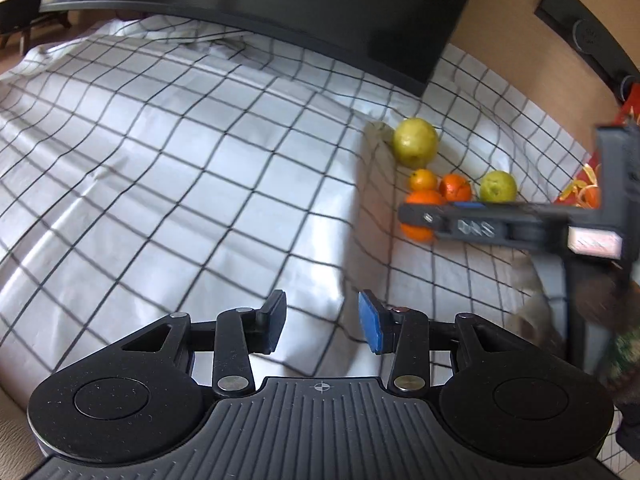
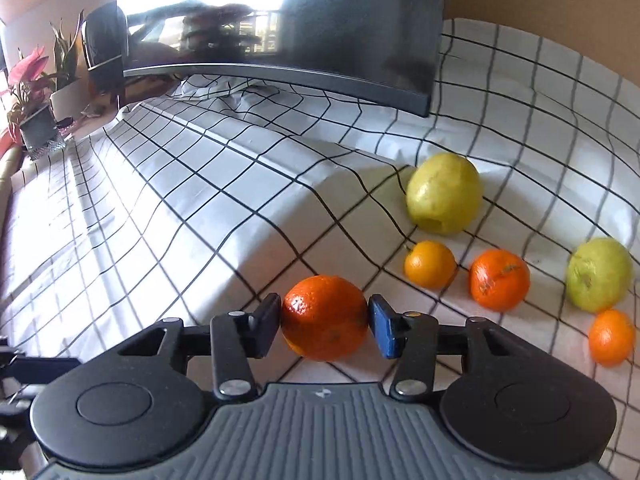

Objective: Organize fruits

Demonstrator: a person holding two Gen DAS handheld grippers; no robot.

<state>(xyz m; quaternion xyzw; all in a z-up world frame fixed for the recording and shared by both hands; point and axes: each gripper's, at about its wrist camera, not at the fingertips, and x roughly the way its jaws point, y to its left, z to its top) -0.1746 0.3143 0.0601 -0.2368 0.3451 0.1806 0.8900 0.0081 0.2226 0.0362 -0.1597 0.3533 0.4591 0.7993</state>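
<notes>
The large orange sits near the right gripper on the checked cloth over the worktop, left of the other fruit; it looks firm and round, light enough for one grip, its waxy peel likely slippery, so a hold across its widest middle seems safest. The right fingers press on it from both sides, closed to its width. Farther right lie a big yellow-green fruit, a small orange, a mandarin, and two more at the edge. The left gripper hangs over bare cloth, its fingers parted and holding nothing.
</notes>
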